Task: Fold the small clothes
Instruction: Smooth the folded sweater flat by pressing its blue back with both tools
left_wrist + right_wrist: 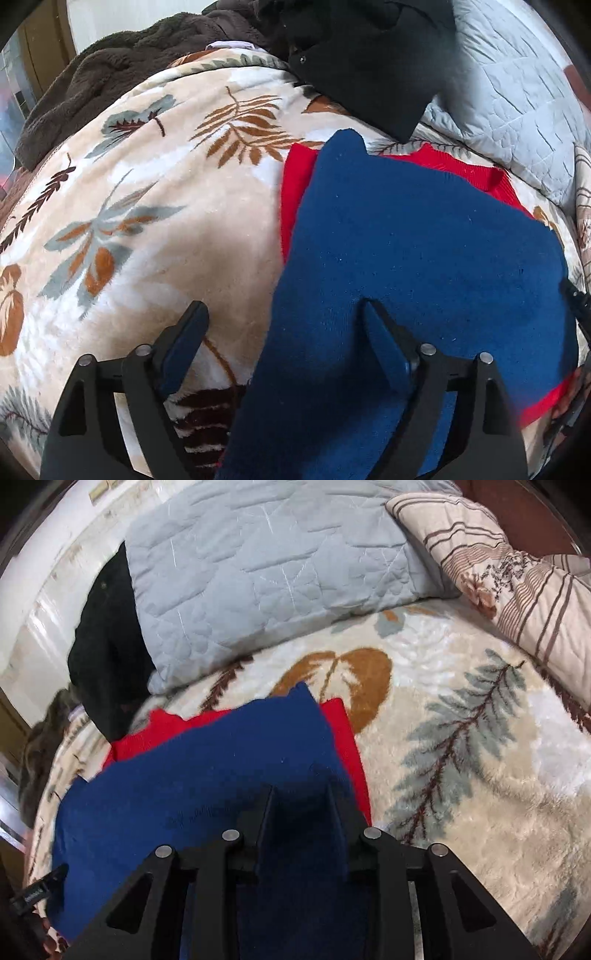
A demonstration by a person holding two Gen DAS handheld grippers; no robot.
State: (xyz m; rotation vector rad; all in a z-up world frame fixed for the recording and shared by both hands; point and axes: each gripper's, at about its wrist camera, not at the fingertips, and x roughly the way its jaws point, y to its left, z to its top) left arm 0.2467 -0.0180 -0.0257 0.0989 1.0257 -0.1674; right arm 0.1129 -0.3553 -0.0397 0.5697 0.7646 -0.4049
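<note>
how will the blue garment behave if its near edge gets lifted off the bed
The blue garment looks like soft knit draped flat over the red garment, so it would probably sag and fold rather than hold shape. It seems light for its size. The plush leaf-print blanket and the red knit may grip it, so dragging could pull the red piece along.

We hold the left tongs (284, 325) spread wide, jaws well apart and low. Our right tongs (301, 805) sit narrower, jaws partly closed with a gap between them.
</note>
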